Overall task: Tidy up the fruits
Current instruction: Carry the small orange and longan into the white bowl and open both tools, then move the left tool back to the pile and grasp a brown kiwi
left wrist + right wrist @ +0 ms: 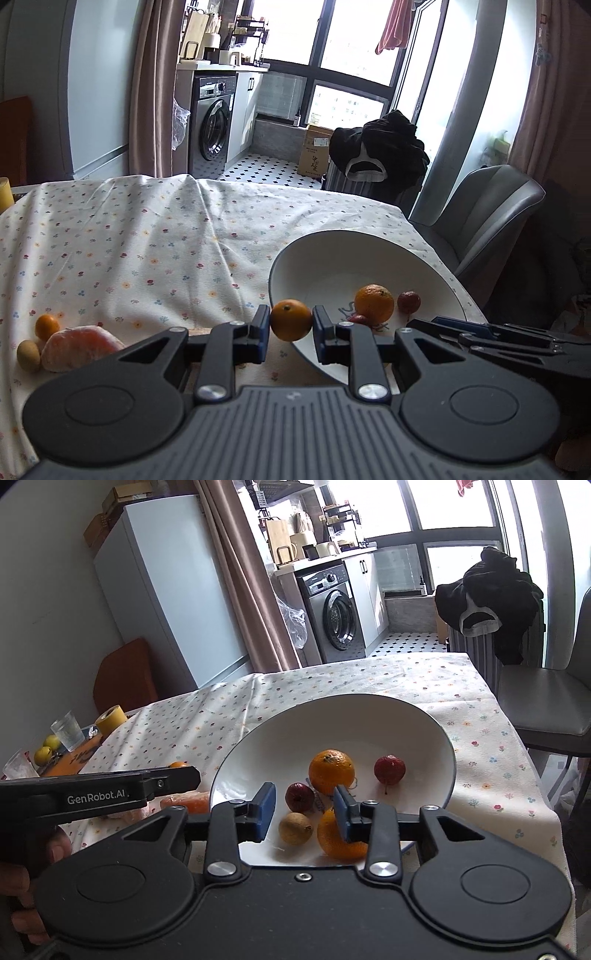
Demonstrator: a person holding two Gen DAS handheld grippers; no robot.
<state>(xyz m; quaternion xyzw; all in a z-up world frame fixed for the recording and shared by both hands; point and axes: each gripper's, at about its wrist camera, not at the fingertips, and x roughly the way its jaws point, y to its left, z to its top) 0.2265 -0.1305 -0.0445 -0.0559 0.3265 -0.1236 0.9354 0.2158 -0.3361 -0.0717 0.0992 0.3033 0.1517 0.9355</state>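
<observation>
While the left tool (291, 320) pinches a small mandarin (291, 319) between its blue pads, it hangs just outside the near left rim of the white bowl (369, 254), over the flowered cloth of the counter (129, 240). The right tool (304, 812) is spread wide over the bowl's near edge and grips nothing. Inside the bowl lie a large mandarin (331, 771), a second mandarin (338, 836) partly behind the right tool's pad, two dark red fruits (389, 770) (299, 796) and a tan round fruit (295, 828). Left of the bowl, near the counter's front edge, sit a peeled pinkish citrus piece (79, 347), a small orange fruit (47, 326) and a tan fruit (28, 355), close together. The cloth beyond the bowl is open up to the far edge; the bowl sits close to the counter's right edge, by a grey chair (480, 218).
</observation>
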